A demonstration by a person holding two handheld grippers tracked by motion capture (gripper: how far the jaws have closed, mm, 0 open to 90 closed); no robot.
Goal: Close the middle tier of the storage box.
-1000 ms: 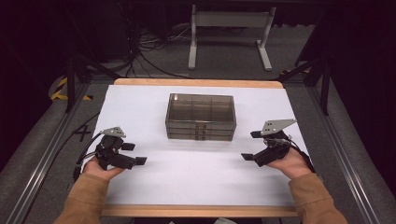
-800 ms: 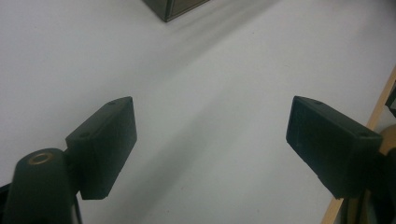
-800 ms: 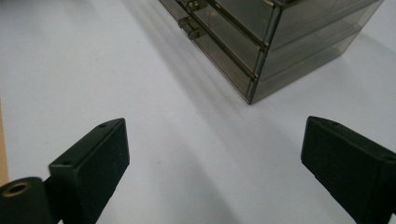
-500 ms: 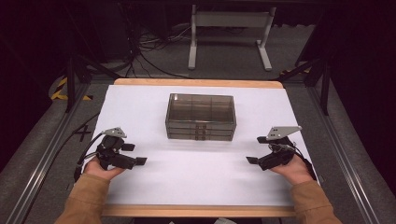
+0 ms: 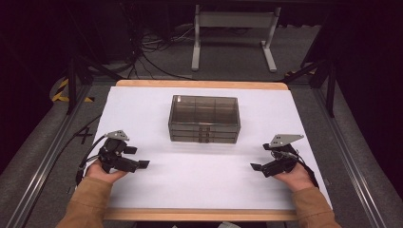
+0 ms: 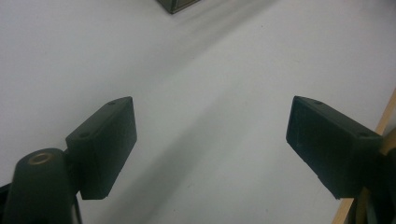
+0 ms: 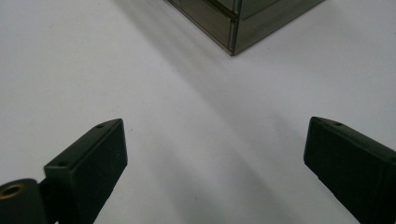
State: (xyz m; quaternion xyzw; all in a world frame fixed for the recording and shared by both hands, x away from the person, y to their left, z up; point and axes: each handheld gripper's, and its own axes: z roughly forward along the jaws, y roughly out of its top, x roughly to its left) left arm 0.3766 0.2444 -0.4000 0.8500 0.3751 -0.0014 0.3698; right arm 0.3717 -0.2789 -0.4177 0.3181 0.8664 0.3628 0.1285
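White sheeting covers the surface (image 5: 142, 104) we work at, with a wooden edge showing along its near and far sides — it is the largest thing before us and it is bare but for one item. That item is the smoky translucent drawer box (image 5: 204, 118), which stands upright near the middle of the surface, a little toward the far side, its stacked shallow drawers facing us and all seemingly pushed in. In the right gripper view one corner of the drawer box (image 7: 233, 23) sits at the top, well apart from the jaws; in the left gripper view just a sliver of it (image 6: 175, 4) peeks in at the top edge.

We hold the left tool (image 5: 135, 159) low over the near left part of the surface, and the right tool (image 5: 259, 167) low over the near right. Both have their jaws spread wide and grip nothing — white sheet lies between the pads in each gripper view.

We judge this to be the opening step: the approach has not begun. Next we would need to carry one tool forward to a drawer front, line the jaws up with its small handle, and perhaps steady the box with the other tool so it does not slide.
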